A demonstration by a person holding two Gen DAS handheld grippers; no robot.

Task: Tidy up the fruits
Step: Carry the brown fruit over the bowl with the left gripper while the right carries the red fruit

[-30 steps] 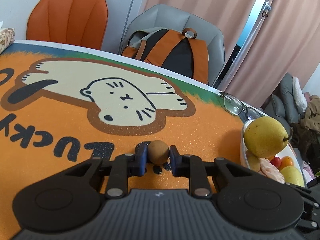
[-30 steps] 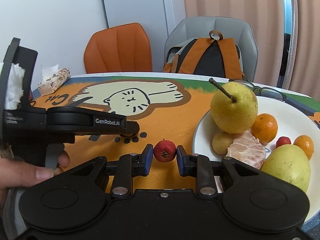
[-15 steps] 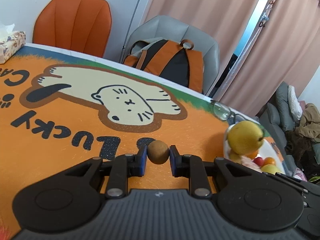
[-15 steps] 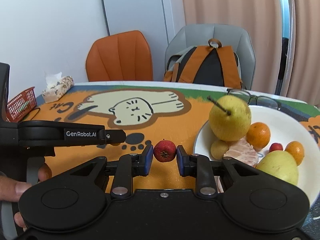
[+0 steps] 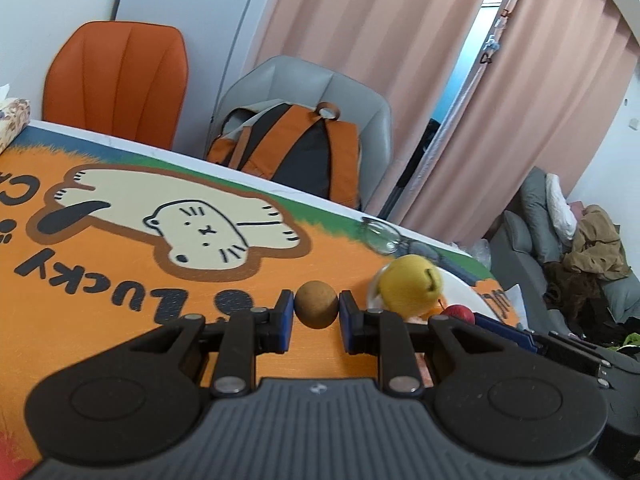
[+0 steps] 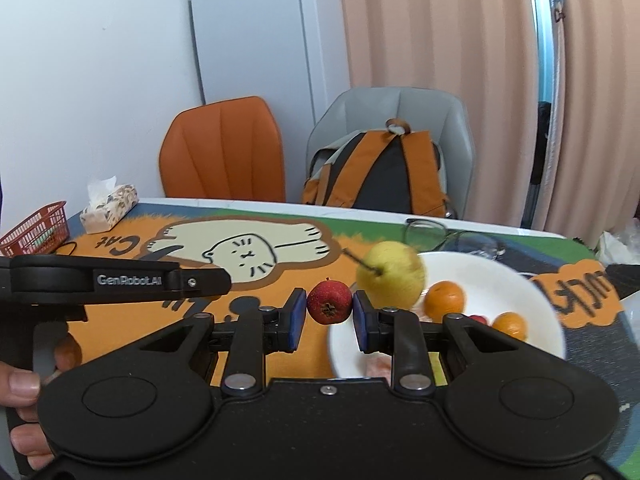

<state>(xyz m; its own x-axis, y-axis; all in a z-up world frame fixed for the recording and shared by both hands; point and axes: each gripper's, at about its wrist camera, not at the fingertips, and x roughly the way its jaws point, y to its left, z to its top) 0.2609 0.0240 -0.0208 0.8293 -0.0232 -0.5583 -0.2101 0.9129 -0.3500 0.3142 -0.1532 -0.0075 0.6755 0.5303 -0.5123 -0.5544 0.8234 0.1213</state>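
- Fruits are what I am carrying, one in each gripper, above the table (image 6: 120,248) with its orange cat mat.
- My left gripper (image 5: 316,312) is clenched on a small round brown fruit (image 5: 316,305), its blue pads pressing both sides, out over the mat's black lettering.
- My left hand (image 6: 20,396) shows at the left edge of the right wrist view, wrapped round that gripper's handle.
- My right gripper (image 6: 329,312) is grasping a small red fruit (image 6: 329,301), held over the mat just beside the left rim of the white plate (image 6: 532,300).
- On the plate, near the table's right edge, sit a yellow pear (image 6: 392,276), two small oranges (image 6: 444,295) and another small red fruit, partly hidden.
- Eyeglasses (image 6: 448,236) lie behind the plate at the far edge.
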